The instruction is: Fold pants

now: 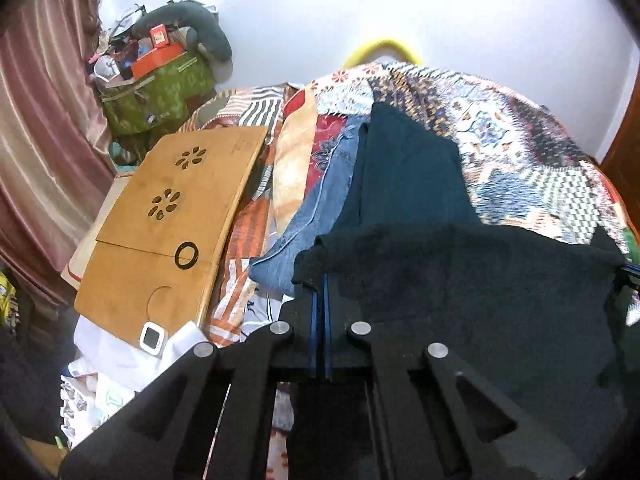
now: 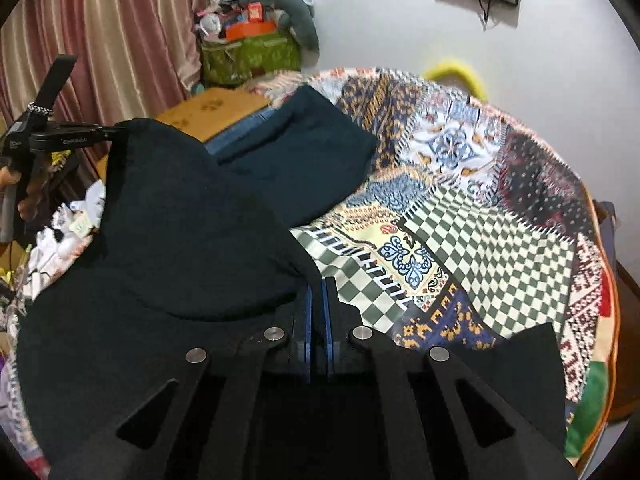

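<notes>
Left wrist view
Left gripper: jaws drawn together with only a thin slit between the blue pads, pinching one corner of the black pants.
Pants: the held edge runs as a sagging band from this gripper across to the far right of the frame, where the tip of the other gripper shows; the cloth hangs below that line, raised off the bed.
Beyond the pants: a dark folded garment lies on the patchwork cover, with jeans just beside it on the left.
Left side: a wooden lap tray rests on the bedding, a green bag of odds and ends stands against the wall.

Right wrist view
Right gripper: jaws likewise nearly closed, clamped on the opposite corner of the pants.
Pants: the cloth rises from this gripper up to the left gripper at the left edge, draping in a broad hump between them; a loose flap lies low on the right of the cover.
Bed: the patchwork stretch ahead of the gripper is bare.

Step in hand: a guess, the held edge is being carried over for a fold, both corners lifted together.
Next move calls for: keeping both corners level and taut, then laying the edge down squarely onto the lower part of the pants before letting go.
</notes>
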Demonstrator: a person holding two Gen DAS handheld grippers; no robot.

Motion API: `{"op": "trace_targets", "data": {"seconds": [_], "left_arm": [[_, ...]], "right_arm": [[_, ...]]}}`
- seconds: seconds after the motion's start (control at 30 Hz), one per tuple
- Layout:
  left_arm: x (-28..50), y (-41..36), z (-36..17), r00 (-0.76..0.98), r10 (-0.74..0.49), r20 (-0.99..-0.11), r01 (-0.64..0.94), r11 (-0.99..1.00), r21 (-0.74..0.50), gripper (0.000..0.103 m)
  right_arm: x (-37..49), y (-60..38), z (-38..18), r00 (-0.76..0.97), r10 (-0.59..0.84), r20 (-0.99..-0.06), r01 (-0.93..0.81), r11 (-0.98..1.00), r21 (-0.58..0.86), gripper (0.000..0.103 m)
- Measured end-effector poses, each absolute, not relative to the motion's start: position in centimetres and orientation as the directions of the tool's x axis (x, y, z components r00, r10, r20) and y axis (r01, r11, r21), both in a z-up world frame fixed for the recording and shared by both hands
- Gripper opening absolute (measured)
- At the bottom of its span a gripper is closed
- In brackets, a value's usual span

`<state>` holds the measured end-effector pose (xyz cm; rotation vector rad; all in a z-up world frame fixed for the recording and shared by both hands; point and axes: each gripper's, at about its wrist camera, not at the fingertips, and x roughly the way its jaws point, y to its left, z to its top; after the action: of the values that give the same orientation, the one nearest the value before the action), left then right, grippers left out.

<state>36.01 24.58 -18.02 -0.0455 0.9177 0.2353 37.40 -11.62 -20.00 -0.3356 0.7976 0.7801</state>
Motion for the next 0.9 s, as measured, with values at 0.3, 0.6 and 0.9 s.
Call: {"op": "trace_targets", "data": {"seconds": [0.3, 0.6, 0.9], "left_arm": [[27.4, 23.1, -15.3, 0.640, 0.171, -0.749, -0.200, 0.978, 0.053, 0.001], [19.8, 22.1, -15.9, 0.634, 0.172, -0.754, -0.215, 0.976, 0.042, 0.001], [14.2, 22.7, -20.1, 0.573, 0.151, -0.805, -0.264, 0.965, -0.007, 0.001]], "right_arm": [[30.7, -13.5, -18.4, 0.463, 0.521, -0.717, -0.745, 0.667, 0.003, 0.004], [25.0, -14.2, -18.8, 0.447, 0.536, -0.716, -0.765, 0.644, 0.005, 0.004], [20.6, -14.0, -21.4, 0.414, 0.533, -0.738, -0.780, 0.625, 0.014, 0.004]]}}
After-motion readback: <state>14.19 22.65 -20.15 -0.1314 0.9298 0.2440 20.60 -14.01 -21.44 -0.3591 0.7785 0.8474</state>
